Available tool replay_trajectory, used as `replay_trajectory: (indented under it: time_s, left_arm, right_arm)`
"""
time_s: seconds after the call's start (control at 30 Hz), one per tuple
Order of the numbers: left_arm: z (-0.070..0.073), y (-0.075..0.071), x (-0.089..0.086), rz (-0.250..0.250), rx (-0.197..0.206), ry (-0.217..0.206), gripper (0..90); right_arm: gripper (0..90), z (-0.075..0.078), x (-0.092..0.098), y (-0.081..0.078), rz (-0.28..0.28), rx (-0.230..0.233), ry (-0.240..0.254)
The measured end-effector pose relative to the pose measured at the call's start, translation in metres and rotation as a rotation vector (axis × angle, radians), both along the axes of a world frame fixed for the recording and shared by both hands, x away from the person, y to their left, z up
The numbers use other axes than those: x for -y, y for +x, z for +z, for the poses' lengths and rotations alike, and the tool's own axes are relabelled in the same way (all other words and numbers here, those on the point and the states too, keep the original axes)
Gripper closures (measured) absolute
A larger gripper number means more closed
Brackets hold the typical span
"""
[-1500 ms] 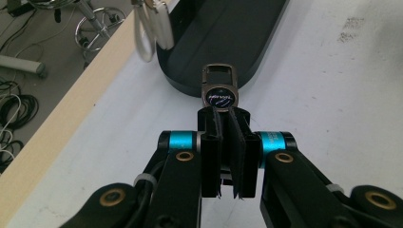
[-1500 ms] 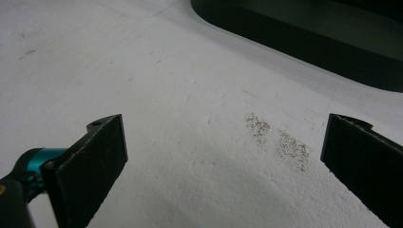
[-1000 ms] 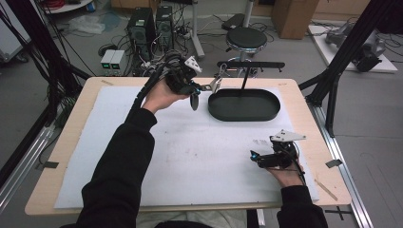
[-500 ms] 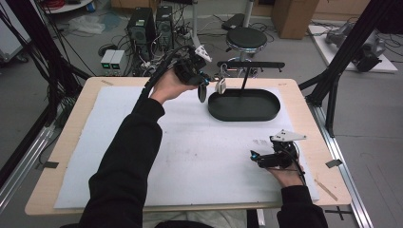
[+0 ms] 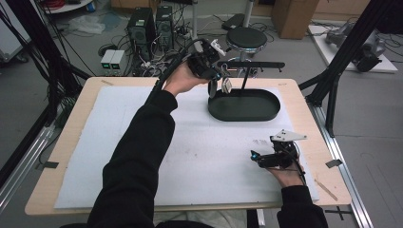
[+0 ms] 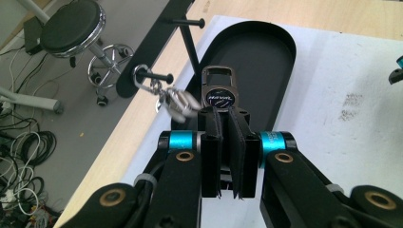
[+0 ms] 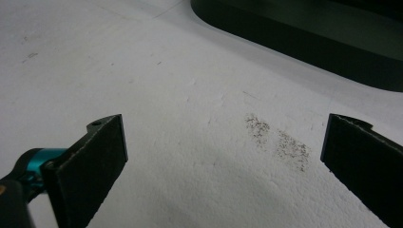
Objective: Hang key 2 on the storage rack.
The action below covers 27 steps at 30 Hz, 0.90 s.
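The left gripper [image 6: 222, 114] clamps a dark key fob [image 6: 218, 90] whose ring hangs on the rack's peg [image 6: 159, 76] above the black tray [image 5: 247, 107], while the right gripper [image 7: 223, 142] rests wide apart on the white mat [image 5: 119, 156]

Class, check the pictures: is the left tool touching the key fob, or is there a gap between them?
Touching. The left gripper view shows the left tool with its jaws closed on the key fob, whose lower end sits pinched between them above the black tray.
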<state>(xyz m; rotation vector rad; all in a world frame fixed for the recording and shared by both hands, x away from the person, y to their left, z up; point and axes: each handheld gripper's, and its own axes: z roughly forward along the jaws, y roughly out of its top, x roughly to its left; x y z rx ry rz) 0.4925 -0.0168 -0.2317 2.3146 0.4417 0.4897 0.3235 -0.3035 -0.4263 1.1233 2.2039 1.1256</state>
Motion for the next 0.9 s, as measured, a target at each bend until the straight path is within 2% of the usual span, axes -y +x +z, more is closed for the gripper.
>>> replay_trajectory:
  time_s: [0.13,0.2,0.4,0.53,0.6,0.9]
  left_arm:
    - [0.000,0.002,0.007,-0.001,0.000,-0.011,83.7]
    - [-0.001,0.002,0.011,-0.003,-0.001,0.000,83.7]
    - [0.000,0.006,0.022,-0.005,0.005,-0.001,83.6]
    - [-0.003,0.009,0.032,-0.013,-0.009,-0.004,83.6]
    - [-0.004,0.010,0.037,-0.016,-0.004,0.003,83.6]
    - [-0.014,0.023,0.052,0.007,0.028,-0.027,83.6]
  right_arm:
    - [0.7,0.000,0.000,0.000,0.001,0.001,0.000]
    - [0.7,0.000,0.000,0.000,0.000,0.001,0.002]
    - [0.7,0.001,0.000,-0.001,-0.001,0.002,0.003]
    - [0.7,0.001,0.000,-0.001,-0.001,0.000,0.003]
    - [0.7,0.000,0.001,0.000,0.000,0.000,0.002]
    - [0.7,0.000,0.001,0.000,0.000,0.001,-0.001]
